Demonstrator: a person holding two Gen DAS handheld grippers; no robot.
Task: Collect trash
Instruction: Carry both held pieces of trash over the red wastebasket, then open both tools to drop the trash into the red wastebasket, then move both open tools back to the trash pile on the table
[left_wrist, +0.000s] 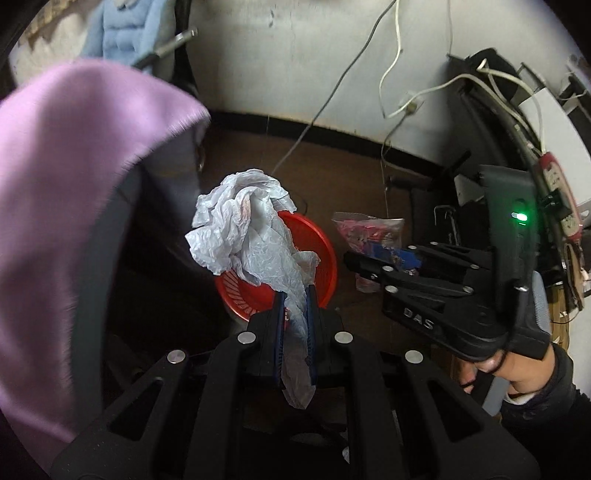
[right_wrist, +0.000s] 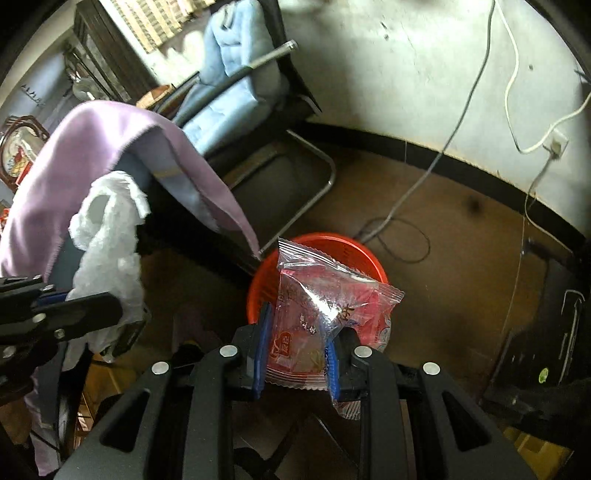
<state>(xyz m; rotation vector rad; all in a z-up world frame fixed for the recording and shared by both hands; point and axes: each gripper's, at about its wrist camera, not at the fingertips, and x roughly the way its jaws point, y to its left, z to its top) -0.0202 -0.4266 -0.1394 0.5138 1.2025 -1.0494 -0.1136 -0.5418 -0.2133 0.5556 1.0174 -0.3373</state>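
We see left hand-held gripper (left_wrist: 295, 317) clenched on crumpled white plastic bag (left_wrist: 251, 221), above red basket (left_wrist: 325, 254) on floor. Right hand-held gripper (right_wrist: 295, 354) grasping clear pink snack wrapper (right_wrist: 325, 306), hovering over same basket. Purple cloth (left_wrist: 74, 155) draped beside us.

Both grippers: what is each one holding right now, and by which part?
Left gripper pinches the crumpled white plastic bag by its twisted lower end. Right gripper clamps the snack wrapper across its lower half.
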